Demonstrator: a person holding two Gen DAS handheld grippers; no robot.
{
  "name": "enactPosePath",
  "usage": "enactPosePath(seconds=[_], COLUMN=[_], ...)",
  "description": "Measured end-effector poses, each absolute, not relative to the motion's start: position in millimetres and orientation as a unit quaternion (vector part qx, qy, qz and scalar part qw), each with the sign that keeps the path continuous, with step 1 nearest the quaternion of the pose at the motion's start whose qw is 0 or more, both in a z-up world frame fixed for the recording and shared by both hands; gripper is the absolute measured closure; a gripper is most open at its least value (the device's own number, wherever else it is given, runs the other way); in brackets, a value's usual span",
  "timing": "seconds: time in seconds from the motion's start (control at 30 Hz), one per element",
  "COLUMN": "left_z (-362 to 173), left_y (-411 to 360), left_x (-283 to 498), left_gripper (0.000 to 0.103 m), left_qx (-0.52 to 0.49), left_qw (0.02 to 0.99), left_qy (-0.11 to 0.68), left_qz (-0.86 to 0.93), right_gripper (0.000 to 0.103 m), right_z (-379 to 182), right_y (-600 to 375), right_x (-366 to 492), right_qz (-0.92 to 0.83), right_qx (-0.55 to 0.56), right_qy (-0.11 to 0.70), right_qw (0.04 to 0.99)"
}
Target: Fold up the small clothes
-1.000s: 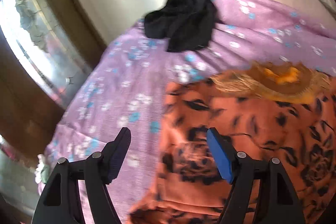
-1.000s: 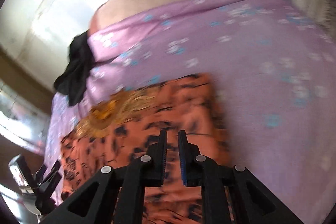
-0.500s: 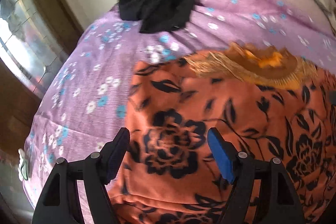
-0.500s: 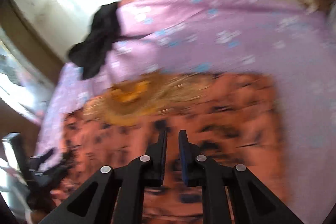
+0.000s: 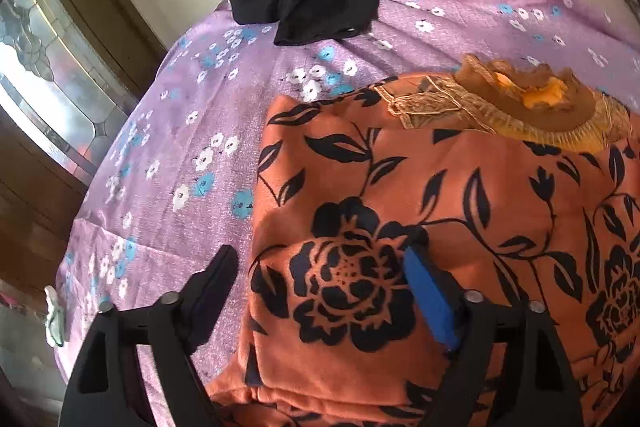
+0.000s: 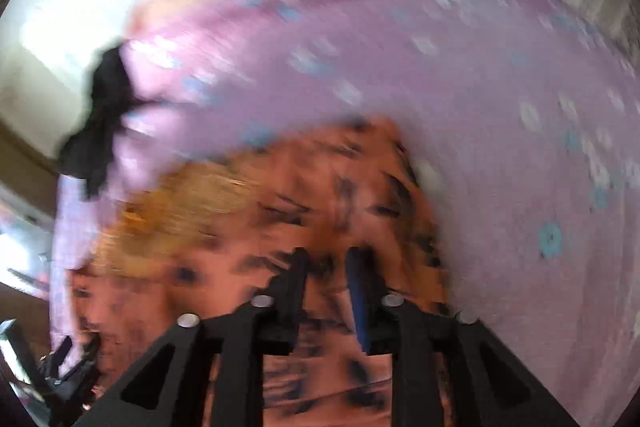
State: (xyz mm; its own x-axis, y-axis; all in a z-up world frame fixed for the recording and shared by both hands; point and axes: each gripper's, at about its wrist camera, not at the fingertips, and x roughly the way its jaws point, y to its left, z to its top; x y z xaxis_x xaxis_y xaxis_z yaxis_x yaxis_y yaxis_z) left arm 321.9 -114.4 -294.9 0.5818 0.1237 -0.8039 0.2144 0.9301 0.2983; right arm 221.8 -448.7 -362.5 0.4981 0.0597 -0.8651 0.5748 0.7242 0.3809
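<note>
Flat, orange black-flowered garment (image 5: 460, 211) with gold-embroidered neckline (image 5: 520, 107).

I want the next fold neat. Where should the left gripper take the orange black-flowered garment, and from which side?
Probably the orange black-flowered garment's near-left edge, approached from the purple floral sheet side. That edge lies straight and free, and the open left gripper already straddles it, one finger off the cloth.
</note>
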Motion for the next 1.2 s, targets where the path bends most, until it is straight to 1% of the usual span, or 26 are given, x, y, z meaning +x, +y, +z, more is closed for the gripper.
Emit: enactPosePath(seconds=[0.03, 0.13, 0.23, 0.27, 0.3, 0.33, 0.37, 0.4, 0.43, 0.47, 0.5, 0.57, 0.67, 0.73, 0.77, 0.87, 1.0, 1.2], left_z=[-292, -280, -266, -265, -268, -276, -289, -299, -301, -299, -298, -297, -296, -297, -297, -293, -289, -263], left_y=[-114, -112, -112, -114, -116, -119, -124, -128, -127, -125, -124, -120, -117, -118, -120, -123, -114, -78], left_x=[323, 320, 315, 314, 315, 317, 321, 322, 321, 320, 322, 326, 329, 328, 326, 322, 310, 254], left_gripper=[0.015, 0.015, 0.015, 0.014, 0.013, 0.009, 0.008, 0.007, 0.002, 0.000, 0.000, 0.000, 0.000, 0.000, 0.000, 0.000, 0.000, 0.000], left_qx=[0.183, 0.157, 0.144, 0.145, 0.150, 0.160, 0.172, 0.178, 0.169, 0.161, 0.155, 0.130, 0.114, 0.117, 0.122, 0.135, 0.128, 0.105], left_qw=[0.869, 0.876, 0.891, 0.893, 0.891, 0.883, 0.870, 0.859, 0.867, 0.875, 0.872, 0.865, 0.863, 0.867, 0.870, 0.868, 0.868, 0.886], left_qy=[0.460, 0.452, 0.427, 0.423, 0.425, 0.438, 0.459, 0.476, 0.464, 0.454, 0.463, 0.483, 0.489, 0.482, 0.476, 0.476, 0.478, 0.448], left_qz=[-0.028, -0.053, -0.058, -0.058, -0.058, -0.057, -0.060, -0.064, -0.059, -0.047, -0.047, -0.046, -0.049, -0.045, -0.043, -0.042, -0.051, -0.054], right_gripper=[0.078, 0.078, 0.076, 0.070, 0.055, 0.043, 0.032, 0.032, 0.032, 0.032, 0.032, 0.032, 0.032, 0.032, 0.032, 0.033, 0.033, 0.032], right_z=[-362, -344, -325, -321, -321, -325, -333, -342, -347, -343, -336, -324, -314, -328, -344, -339, -319, -296], right_y=[-451, -448, -439, -435, -432, -432, -430, -433, -432, -429, -425, -425, -428, -423, -420, -409, -413, -442], right_x=[219, 218, 212, 212, 213, 214, 216, 215, 216, 218, 220, 214, 203, 208, 213, 211, 187, 119], right_qz=[-0.157, -0.144, -0.136, -0.143, -0.149, -0.154, -0.163, -0.164, -0.165, -0.167, -0.165, -0.138, -0.129, -0.127, -0.122, -0.116, -0.100, -0.116], right_qx=[0.341, 0.347, 0.340, 0.324, 0.311, 0.303, 0.298, 0.299, 0.289, 0.276, 0.265, 0.290, 0.307, 0.296, 0.288, 0.238, 0.277, 0.330], right_qy=[0.463, 0.479, 0.454, 0.457, 0.464, 0.473, 0.488, 0.498, 0.506, 0.505, 0.509, 0.488, 0.465, 0.484, 0.512, 0.512, 0.484, 0.445], right_qw=[0.803, 0.793, 0.812, 0.816, 0.816, 0.813, 0.804, 0.798, 0.796, 0.801, 0.802, 0.812, 0.821, 0.814, 0.800, 0.817, 0.824, 0.824])
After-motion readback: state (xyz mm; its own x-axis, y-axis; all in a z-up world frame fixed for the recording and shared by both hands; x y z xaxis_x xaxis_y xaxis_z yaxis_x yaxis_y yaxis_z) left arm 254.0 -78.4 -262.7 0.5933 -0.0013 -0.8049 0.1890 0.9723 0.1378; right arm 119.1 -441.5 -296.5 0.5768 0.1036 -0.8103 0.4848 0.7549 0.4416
